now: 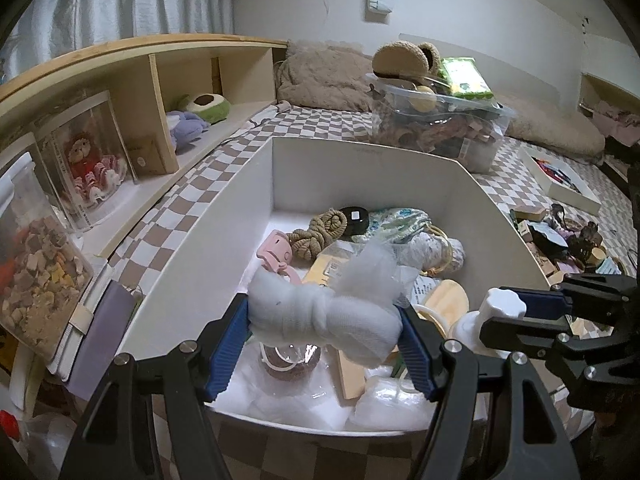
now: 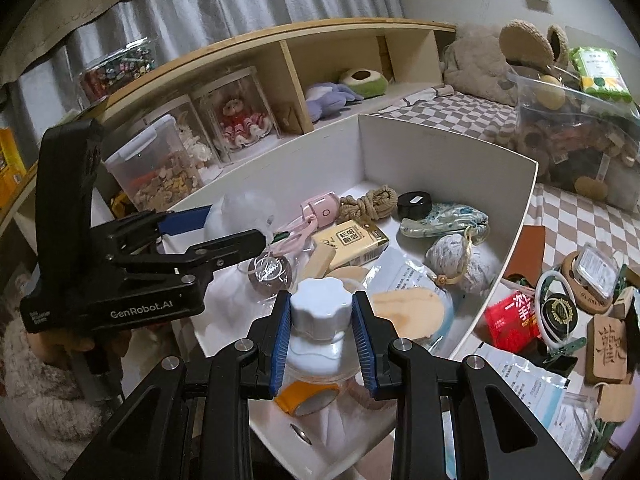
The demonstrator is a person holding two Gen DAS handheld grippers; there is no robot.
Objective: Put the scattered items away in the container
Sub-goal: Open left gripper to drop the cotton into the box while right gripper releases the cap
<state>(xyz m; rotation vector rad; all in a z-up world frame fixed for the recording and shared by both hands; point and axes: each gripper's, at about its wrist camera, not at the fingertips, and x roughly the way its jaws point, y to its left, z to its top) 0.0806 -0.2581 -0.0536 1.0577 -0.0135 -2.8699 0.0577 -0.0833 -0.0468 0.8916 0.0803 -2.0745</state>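
A white box [image 1: 400, 168] [image 2: 448, 148] on the checkered bed holds several small items. My left gripper [image 1: 324, 320] is shut on a white gauze bundle [image 1: 320, 308] and holds it over the box's near end; the bundle also shows in the right wrist view [image 2: 240, 216], with the left gripper [image 2: 224, 232] around it. My right gripper [image 2: 322, 320] is shut on the white flower-shaped cap of a small jar [image 2: 320, 312] over the box's near right part. The right gripper [image 1: 516, 312] and the jar [image 1: 500, 304] also show in the left wrist view.
Scattered items [image 2: 560, 320] lie on the checkered sheet right of the box: a red pack, wooden tags, sachets. A clear tub [image 1: 440, 124] of toys stands behind the box. A wooden shelf [image 1: 152, 80] with jars and plush toys runs along the left.
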